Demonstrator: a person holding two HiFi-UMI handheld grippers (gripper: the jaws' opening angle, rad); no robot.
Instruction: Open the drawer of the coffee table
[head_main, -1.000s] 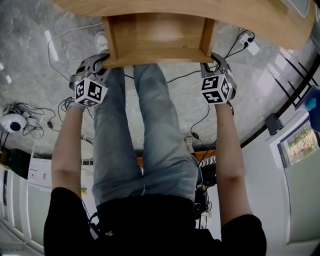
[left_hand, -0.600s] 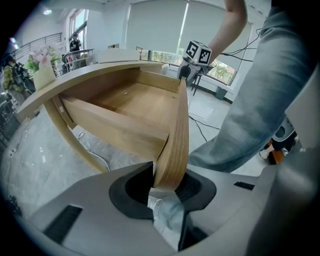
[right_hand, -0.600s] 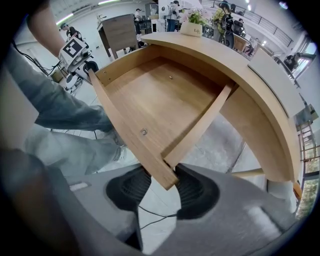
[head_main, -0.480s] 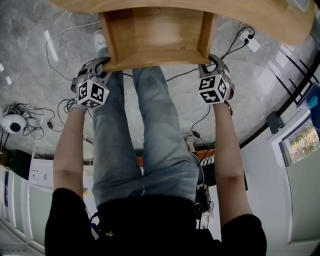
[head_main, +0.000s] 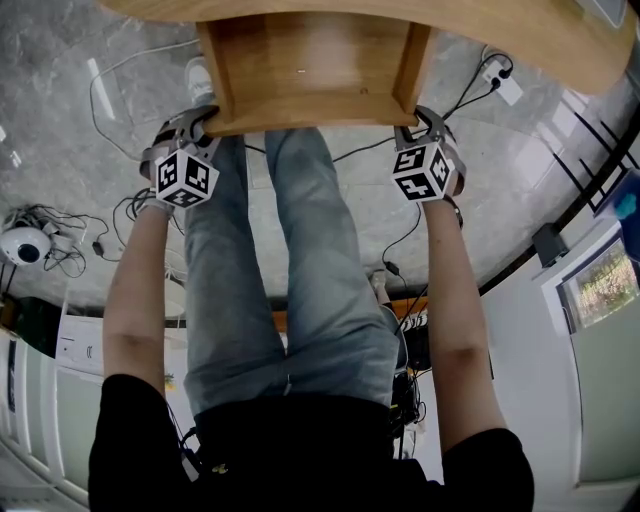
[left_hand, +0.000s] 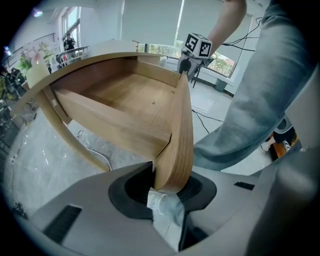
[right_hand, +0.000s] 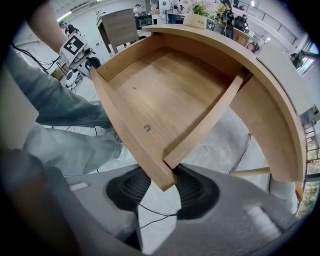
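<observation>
The wooden drawer (head_main: 310, 70) stands pulled out from under the curved coffee table top (head_main: 520, 40), and its inside is bare. My left gripper (head_main: 205, 118) is shut on the left end of the drawer's front panel (head_main: 310, 118), and my right gripper (head_main: 412, 120) is shut on the right end. In the left gripper view the panel's corner (left_hand: 180, 140) sits wedged between the pads of the left gripper (left_hand: 170, 187). In the right gripper view the other corner (right_hand: 160, 175) is clamped in the right gripper (right_hand: 162, 184), with the drawer's floor (right_hand: 165, 90) beyond.
The person's legs in jeans (head_main: 300, 250) stand right behind the drawer front, between the two arms. Cables and a white power strip (head_main: 500, 90) lie on the grey marble floor. A white round device (head_main: 25, 245) sits at the left.
The drawer has come a little farther out from under the table top, with both grippers still clamped on its front corners.
</observation>
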